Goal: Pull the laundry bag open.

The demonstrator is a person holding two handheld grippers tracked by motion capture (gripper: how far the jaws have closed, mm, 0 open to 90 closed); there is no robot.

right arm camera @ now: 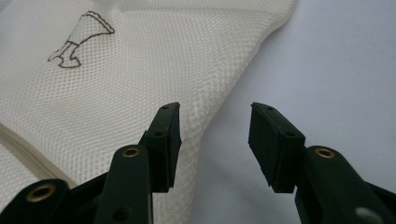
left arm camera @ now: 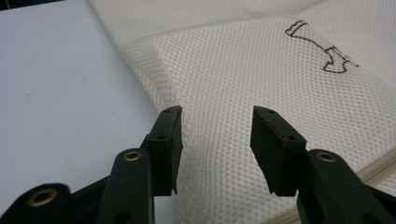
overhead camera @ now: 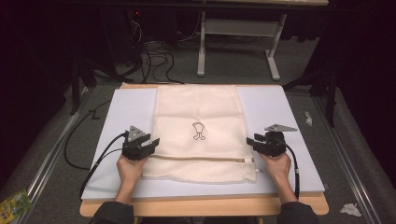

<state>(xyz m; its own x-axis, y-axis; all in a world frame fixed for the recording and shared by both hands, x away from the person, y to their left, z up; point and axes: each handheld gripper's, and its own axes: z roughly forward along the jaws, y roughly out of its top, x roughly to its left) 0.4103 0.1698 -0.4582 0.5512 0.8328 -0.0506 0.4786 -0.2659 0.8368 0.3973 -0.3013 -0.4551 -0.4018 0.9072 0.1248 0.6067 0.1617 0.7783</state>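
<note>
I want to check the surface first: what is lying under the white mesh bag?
The mesh bag lies flat on a pale board, which rests on a wooden table. Whatever may be inside the bag is hidden by its mesh.

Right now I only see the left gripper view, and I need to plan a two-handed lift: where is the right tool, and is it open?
Observer: The right tool is open and holds nothing. It sits at the mesh bag's right edge, one jaw over mesh, the other over the white board.
Operator: Where does the zipper run?
Observer: The zipper crosses the bag near the person's side, from beside the left tool to beside the right tool.
Operator: Is the whole bag flat?
Observer: Yes, it is spread flat, and its far end reaches the board's far edge.
</note>
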